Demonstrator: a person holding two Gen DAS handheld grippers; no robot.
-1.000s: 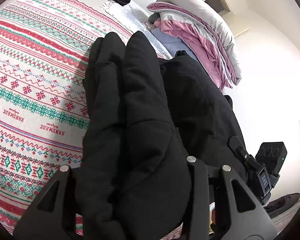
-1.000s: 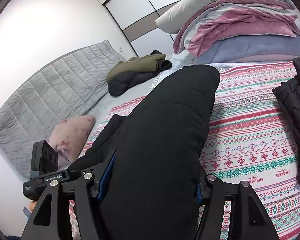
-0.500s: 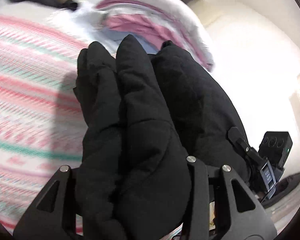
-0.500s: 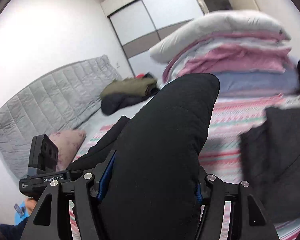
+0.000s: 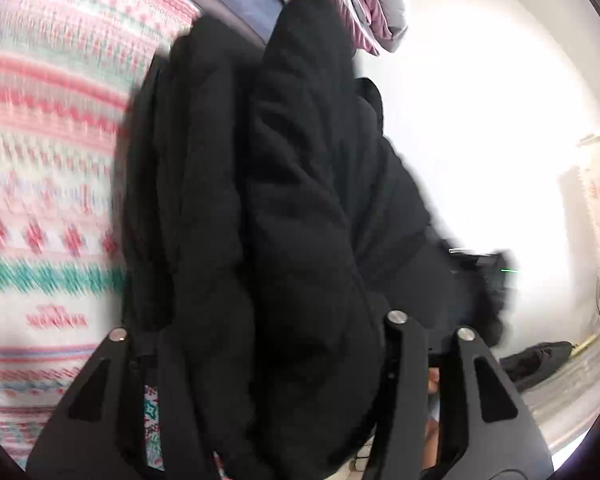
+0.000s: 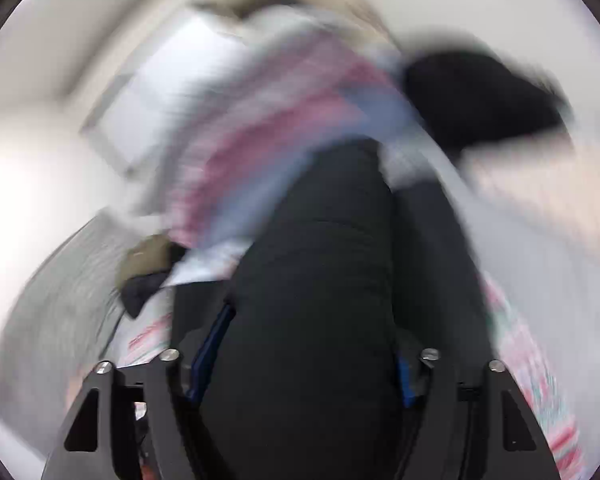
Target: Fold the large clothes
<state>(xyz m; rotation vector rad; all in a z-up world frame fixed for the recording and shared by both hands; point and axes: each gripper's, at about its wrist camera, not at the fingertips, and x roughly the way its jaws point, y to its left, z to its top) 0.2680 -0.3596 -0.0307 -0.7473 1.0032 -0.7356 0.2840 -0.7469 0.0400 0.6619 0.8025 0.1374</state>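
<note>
The left tongs [image 5: 256,380] are opening with the puffy black coat [image 5: 284,208] bunched between them, and their pads are still touching it. The right tongs [image 6: 300,376] are opening around the same coat too. The coat is hanging above the patterned bed cover [image 5: 48,160].

Black padded garment [image 5: 300,208], thick, quilted, matte. Bunched into long puffy folds that run lengthwise away from the camera in the left wrist view; two rounded lobes side by side, a third darker fold to their right. It stands up off the bed, over the patterned red, green and white bedspread [image 5: 48,168]. In the right wrist view another thick roll of the same black fabric [image 6: 316,320] runs forward; a separate black lump [image 6: 476,100] at upper right is too blurred to identify.
</note>
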